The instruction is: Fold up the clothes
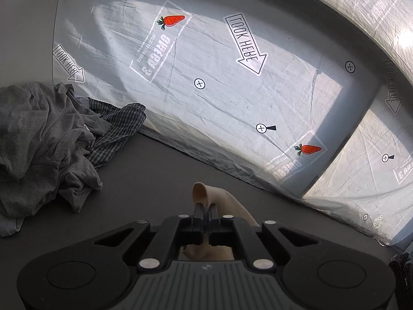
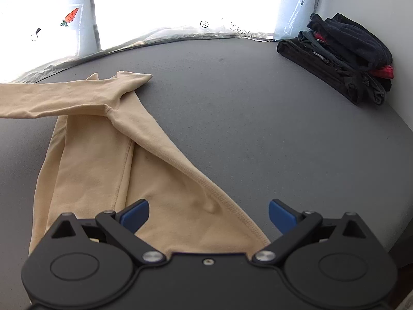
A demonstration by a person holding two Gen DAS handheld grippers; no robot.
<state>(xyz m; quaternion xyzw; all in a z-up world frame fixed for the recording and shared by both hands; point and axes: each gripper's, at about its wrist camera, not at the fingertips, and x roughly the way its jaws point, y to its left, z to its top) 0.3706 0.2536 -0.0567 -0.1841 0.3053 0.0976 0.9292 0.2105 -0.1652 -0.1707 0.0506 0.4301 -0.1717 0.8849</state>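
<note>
A beige long-sleeved garment (image 2: 144,160) lies on the grey table (image 2: 258,103), its body running from near my right gripper toward the back, one sleeve stretched off to the left. My right gripper (image 2: 209,213) hovers open over the garment's near hem, blue pads (image 2: 135,215) spread wide with nothing between them. In the left wrist view my left gripper (image 1: 205,208) is shut on a piece of the beige garment (image 1: 222,201), which curls up over the fingertips and trails down to the right behind them.
A crumpled heap of grey and checked clothes (image 1: 51,144) lies at the left of the table (image 1: 155,175). A stack of folded dark clothes (image 2: 343,56) sits at the far right corner. A printed plastic sheet (image 1: 232,77) hangs along the table's back edge.
</note>
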